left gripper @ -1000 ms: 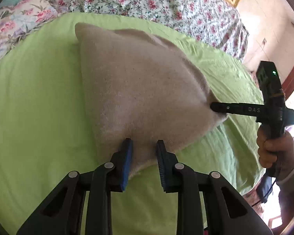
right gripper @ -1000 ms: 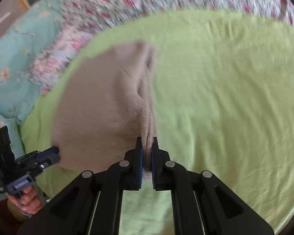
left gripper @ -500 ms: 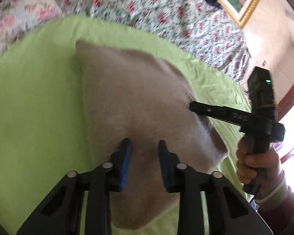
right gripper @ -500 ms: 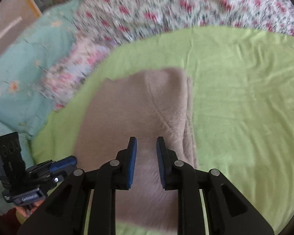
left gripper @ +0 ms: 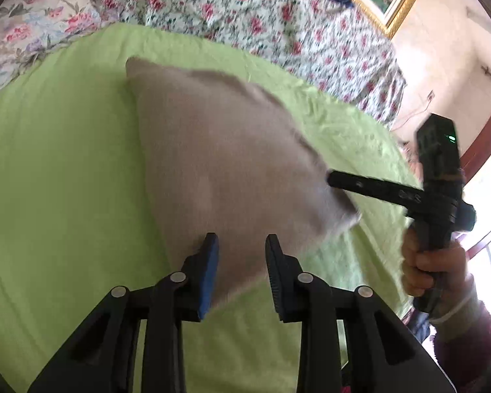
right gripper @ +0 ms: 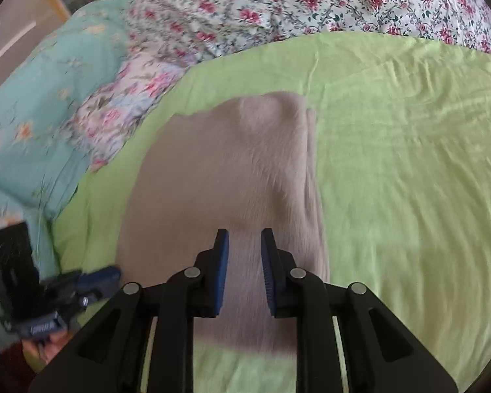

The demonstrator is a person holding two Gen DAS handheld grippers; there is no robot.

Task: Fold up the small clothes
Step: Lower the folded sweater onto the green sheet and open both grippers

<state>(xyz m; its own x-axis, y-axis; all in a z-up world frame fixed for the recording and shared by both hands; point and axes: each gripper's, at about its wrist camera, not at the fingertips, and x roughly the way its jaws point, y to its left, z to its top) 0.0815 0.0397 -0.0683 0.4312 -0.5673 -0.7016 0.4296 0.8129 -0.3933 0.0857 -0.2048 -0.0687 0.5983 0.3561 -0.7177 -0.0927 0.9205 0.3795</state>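
Green sheet on the bed, beige folded garment lying flat; left tongs and right tongs both spread, holding nothing.

The left gripper is held low and level with its jaws parted, the blue-padded fingers set apart with a clear gap between them — nothing is clamped there. The right gripper is also spread, its gap narrower; in the left wrist view it reaches in from the right side, gripped by the person's right hand around its handle — a pale cuff shows at the wrist.
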